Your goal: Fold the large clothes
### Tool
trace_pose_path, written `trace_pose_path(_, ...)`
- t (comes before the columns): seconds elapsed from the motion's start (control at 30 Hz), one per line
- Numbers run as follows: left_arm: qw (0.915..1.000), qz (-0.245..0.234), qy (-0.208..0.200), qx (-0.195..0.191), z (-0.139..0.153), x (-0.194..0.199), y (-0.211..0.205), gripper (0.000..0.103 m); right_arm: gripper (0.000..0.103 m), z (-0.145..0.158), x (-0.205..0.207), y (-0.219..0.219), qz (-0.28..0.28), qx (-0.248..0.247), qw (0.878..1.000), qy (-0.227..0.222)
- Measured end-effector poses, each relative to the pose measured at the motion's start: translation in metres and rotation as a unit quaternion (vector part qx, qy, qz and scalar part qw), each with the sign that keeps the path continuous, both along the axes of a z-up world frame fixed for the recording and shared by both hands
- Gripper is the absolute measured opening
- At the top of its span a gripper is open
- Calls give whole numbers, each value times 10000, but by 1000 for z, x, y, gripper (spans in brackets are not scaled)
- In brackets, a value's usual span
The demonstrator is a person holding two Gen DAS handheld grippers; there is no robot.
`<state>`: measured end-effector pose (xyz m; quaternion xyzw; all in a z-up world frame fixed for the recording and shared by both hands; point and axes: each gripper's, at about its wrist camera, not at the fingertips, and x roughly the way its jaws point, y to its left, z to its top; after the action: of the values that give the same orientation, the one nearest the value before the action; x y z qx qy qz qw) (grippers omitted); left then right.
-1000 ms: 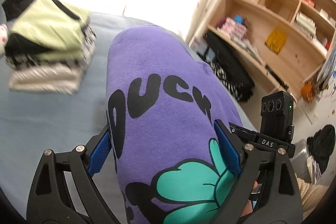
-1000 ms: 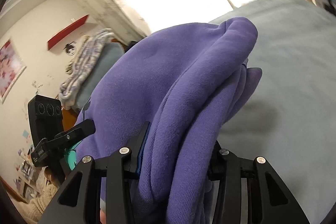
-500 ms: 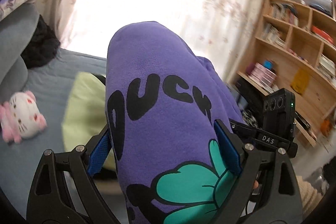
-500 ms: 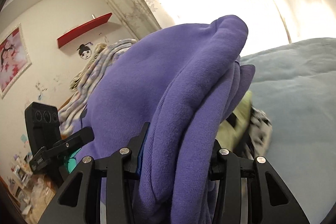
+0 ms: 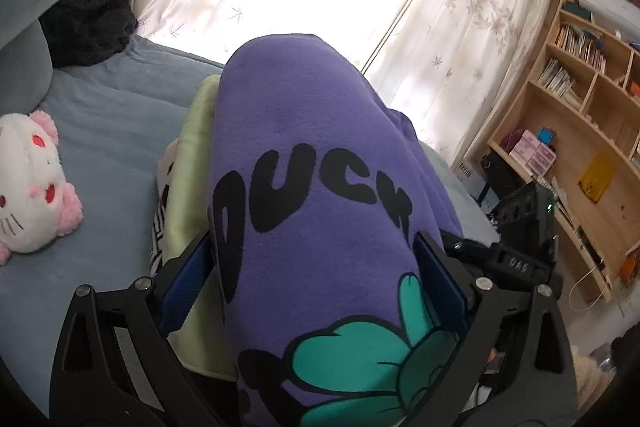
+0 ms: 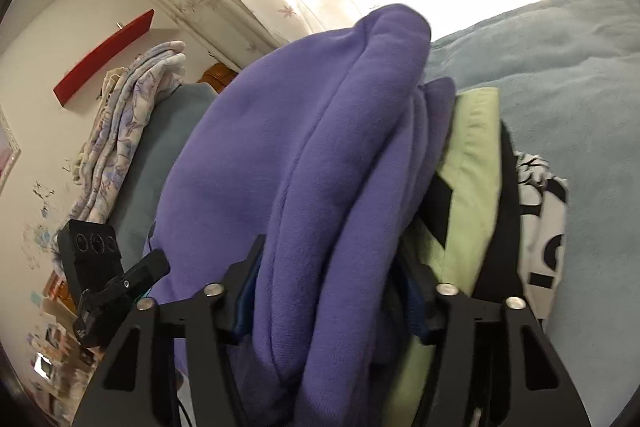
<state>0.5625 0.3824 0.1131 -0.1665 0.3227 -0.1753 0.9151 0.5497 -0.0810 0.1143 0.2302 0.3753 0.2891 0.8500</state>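
Now both grippers, left gripper (image 5: 312, 283) and right gripper (image 6: 328, 291), clamp the folded purple fleece sweatshirt (image 5: 320, 163) over the pale-green folded garment stack (image 6: 472, 163) at four o'clock; lower level, release together, edges squared.

The right gripper (image 6: 330, 301) clamps a folded purple fleece sweatshirt (image 6: 320, 155) at frame centre. A light-green folded garment (image 6: 472, 163) lies just right, on the pale-blue blanket (image 6: 568, 59).
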Motion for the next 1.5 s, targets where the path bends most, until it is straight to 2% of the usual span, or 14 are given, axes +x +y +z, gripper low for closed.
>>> trace_pose_path(0.1,9994,168,-59,280,4,-22,-4,96,65,13,-29,-26,-16,-140,9999,-27)
trace_pose_path(0.23,9981,528,-162,264,29,-64,8,96,65,59,-101,-49,28,-277,9995,-115)
trace_pose_path(0.3,9976,605,-210,275,46,-90,8,96,65,81,-130,-40,56,-389,9991,-163)
trace_pose_path(0.33,9974,612,-247,289,55,-101,8,96,65,92,-137,-27,62,-419,9990,-159)
trace_pose_path(0.43,9971,573,-353,368,82,-143,-2,96,65,113,-179,-34,87,-428,9990,-93)
trace_pose_path(0.53,9973,500,-403,356,108,-190,-16,96,65,129,-227,-48,83,-580,9982,-112)
trace_pose_path(0.7,9981,475,-321,238,132,-264,-45,96,65,156,-310,-83,44,-667,9977,-95)
trace_pose_path(0.87,9982,519,42,303,129,-327,-76,96,65,178,-403,-120,59,-822,9965,-124)
trace_pose_path(0.97,9969,572,172,519,122,-363,-95,96,65,186,-459,-140,57,-1039,9944,-183)
trace_pose_path(1.1,9950,553,283,786,116,-416,-125,96,65,188,-523,-166,84,-1090,9938,-186)
trace_pose_path(1.23,9950,448,205,871,113,-463,-150,96,65,189,-585,-196,131,-1172,9927,-232)
trace_pose_path(1.5,9900,260,-14,1385,115,-548,-218,96,65,183,-689,-251,-14,-1228,9922,-198)
